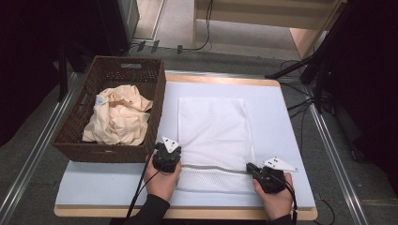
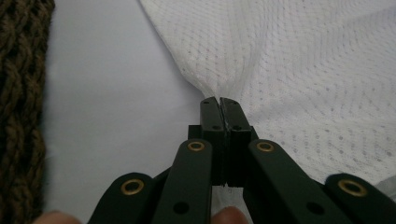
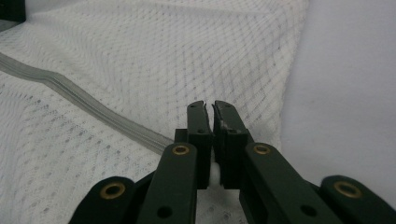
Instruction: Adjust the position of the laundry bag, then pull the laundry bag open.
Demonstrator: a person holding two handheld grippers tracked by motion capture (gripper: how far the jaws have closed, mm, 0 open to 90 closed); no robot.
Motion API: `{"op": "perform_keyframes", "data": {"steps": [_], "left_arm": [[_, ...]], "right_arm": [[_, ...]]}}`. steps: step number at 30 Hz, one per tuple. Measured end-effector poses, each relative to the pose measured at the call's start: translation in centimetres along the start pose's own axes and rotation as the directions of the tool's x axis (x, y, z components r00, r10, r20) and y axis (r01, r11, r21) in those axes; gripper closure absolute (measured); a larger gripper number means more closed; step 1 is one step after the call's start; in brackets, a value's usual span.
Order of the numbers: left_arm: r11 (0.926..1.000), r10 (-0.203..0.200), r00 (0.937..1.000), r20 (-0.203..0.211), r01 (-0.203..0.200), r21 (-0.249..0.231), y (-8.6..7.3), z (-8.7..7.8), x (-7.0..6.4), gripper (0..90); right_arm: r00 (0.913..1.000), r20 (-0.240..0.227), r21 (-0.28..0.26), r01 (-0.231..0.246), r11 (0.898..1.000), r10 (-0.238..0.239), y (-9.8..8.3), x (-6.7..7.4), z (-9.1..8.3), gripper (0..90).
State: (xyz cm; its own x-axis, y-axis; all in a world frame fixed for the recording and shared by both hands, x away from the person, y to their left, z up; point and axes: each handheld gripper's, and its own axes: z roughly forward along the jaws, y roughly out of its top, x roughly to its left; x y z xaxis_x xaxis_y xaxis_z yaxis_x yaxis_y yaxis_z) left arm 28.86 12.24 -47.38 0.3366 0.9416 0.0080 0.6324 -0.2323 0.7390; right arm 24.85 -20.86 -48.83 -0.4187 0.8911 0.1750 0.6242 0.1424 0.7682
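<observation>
Both grippers pinch a white mesh laundry bag by its zipper line on the tabletop.

The mesh bag [image 1: 213, 136] lies flat mid-tabletop [image 1: 291, 117]. The left gripper [image 2: 219, 103], at the bag's 8 o'clock edge, has its jaws pressed together on a tuck of mesh. The right gripper [image 3: 209, 108], at 4 o'clock, is clamped where the grey zipper [image 3: 88, 109] ends, with something small and white between its jaws, probably the pull tab. To open the bag well, I judge the left gripper should anchor the fabric taut while the right draws along the zipper line, level and slow. The wicker basket [image 1: 155, 93] at 10 o'clock holds a crumpled peach cloth [image 1: 119, 117], likely the bag's load.
</observation>
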Motion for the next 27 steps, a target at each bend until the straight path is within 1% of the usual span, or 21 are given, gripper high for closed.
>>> {"op": "perform_keyframes", "data": {"steps": [2, 4, 6, 7, 8, 9, 10, 11, 12, 13, 14, 15, 17, 18, 19, 20, 21, 24, 25, 26, 27], "left_arm": [[1.0, -0.005, 0.9998, -0.02, 0.005, -0.008, -0.3, -0.2, 0.2, 89.5], [0.9999, -0.01, 0.9998, -0.018, 0.01, -0.008, -0.3, -0.3, 0.3, 88.5], [0.9997, -0.019, 0.9997, -0.018, 0.019, -0.013, -0.3, -0.3, 0.5, 81.4], [0.9987, -0.036, 0.9994, 0.005, 0.036, -0.035, -0.3, -0.6, 0.6, 76.3], [0.9987, -0.036, 0.9994, 0.005, 0.036, -0.035, -0.3, -0.6, 0.6, 71.7], [0.9976, -0.035, 0.9991, 0.025, 0.036, -0.06, -0.4, -1.1, 0.7, 67.5], [0.9974, -0.035, 0.999, 0.026, 0.037, -0.061, -0.3, -1.3, 0.7, 63.7], [0.9974, -0.035, 0.999, 0.026, 0.037, -0.061, -0.3, -1.3, 0.7, 62.2], [0.9962, -0.039, 0.9978, 0.054, 0.043, -0.076, -0.3, -1.8, 0.6, 59.7], [0.9962, -0.039, 0.9978, 0.054, 0.043, -0.076, -0.3, -1.8, 0.6, 57.0], [0.9953, -0.04, 0.9967, 0.071, 0.046, -0.085, -0.2, -1.9, 0.6, 55.8], [0.9935, -0.032, 0.9946, 0.098, 0.042, -0.106, 0.0, -2.3, 0.3, 54.1], [0.9918, -0.018, 0.9925, 0.121, 0.033, -0.124, 0.2, -2.7, -0.2, 51.4], [0.9918, -0.018, 0.9925, 0.121, 0.033, -0.124, 0.2, -2.7, -0.2, 50.2], [0.9895, 0.002, 0.9843, 0.177, 0.024, -0.142, 0.6, -2.9, -0.8, 49.0], [0.9895, 0.002, 0.9843, 0.177, 0.024, -0.142, 0.6, -2.9, -0.8, 48.8], [0.9893, 0.029, 0.9791, 0.201, 0.001, -0.146, 0.9, -3.0, -1.6, 48.1], [0.9895, 0.054, 0.9675, 0.247, -0.019, -0.143, 1.2, -2.9, -3.1, 47.1], [0.9895, 0.054, 0.9675, 0.247, -0.019, -0.143, 1.2, -2.9, -3.1, 47.1], [0.989, 0.063, 0.9595, 0.275, -0.023, -0.146, 1.3, -2.8, -3.6, 47.1], [0.9884, 0.086, 0.9446, 0.317, -0.041, -0.146, 1.5, -2.6, -4.6, 47.3]], "right_arm": [[0.9998, -0.014, 0.004, 0.012, 1.0, -0.012, -0.1, 0.5, 0.0, 86.8], [0.9997, -0.014, 0.006, 0.021, 1.0, -0.021, -0.1, 0.8, 0.0, 86.8], [0.9996, -0.014, 0.005, 0.025, 1.0, -0.025, -0.1, 0.9, 0.0, 86.6], [0.9997, -0.021, -0.008, 0.01, 1.0, -0.01, -0.2, 0.7, -0.1, 83.9], [0.9997, -0.021, -0.008, 0.01, 1.0, -0.01, -0.2, 0.7, -0.1, 83.9], [0.9989, -0.046, -0.03, 0.002, 1.0, -0.004, -0.3, 0.4, -0.5, 68.8], [0.9988, -0.048, -0.032, -0.001, 0.999, 0.0, -0.3, 0.3, -0.8, 61.6], [0.9988, -0.048, -0.032, -0.001, 0.999, 0.0, -0.3, 0.3, -0.8, 61.6], [0.999, -0.044, -0.032, -0.005, 0.999, 0.004, -0.4, 0.0, -1.3, 50.4], [0.999, -0.044, -0.032, -0.005, 0.999, 0.004, -0.4, 0.0, -1.3, 50.4], [0.9972, -0.068, -0.034, -0.035, 0.999, 0.032, -0.5, -0.6, -1.9, 41.9], [0.9969, -0.068, -0.035, -0.041, 0.999, 0.039, -0.5, -0.8, -2.2, 38.5], [0.9975, -0.053, -0.043, -0.05, 0.998, 0.048, -0.6, -1.2, -2.8, 32.9], [0.9975, -0.053, -0.043, -0.05, 0.998, 0.048, -0.6, -1.2, -2.8, 32.9], [0.9972, -0.043, -0.047, -0.063, 0.997, 0.061, -0.6, -1.5, -3.3, 28.0], [0.9974, -0.042, -0.05, -0.061, 0.997, 0.059, -0.7, -1.6, -3.5, 25.2], [0.997, -0.045, -0.047, -0.065, 0.997, 0.063, -0.8, -1.7, -3.8, 23.6], [0.9956, -0.062, -0.038, -0.073, 0.997, 0.07, -1.1, -1.8, -4.6, 21.2], [0.9956, -0.062, -0.038, -0.073, 0.997, 0.07, -1.1, -1.8, -4.6, 21.2], [0.9949, -0.067, -0.036, -0.078, 0.996, 0.075, -1.2, -1.8, -4.9, 21.0], [0.9946, -0.072, -0.035, -0.077, 0.996, 0.075, -1.5, -1.8, -5.3, 20.3]]}}
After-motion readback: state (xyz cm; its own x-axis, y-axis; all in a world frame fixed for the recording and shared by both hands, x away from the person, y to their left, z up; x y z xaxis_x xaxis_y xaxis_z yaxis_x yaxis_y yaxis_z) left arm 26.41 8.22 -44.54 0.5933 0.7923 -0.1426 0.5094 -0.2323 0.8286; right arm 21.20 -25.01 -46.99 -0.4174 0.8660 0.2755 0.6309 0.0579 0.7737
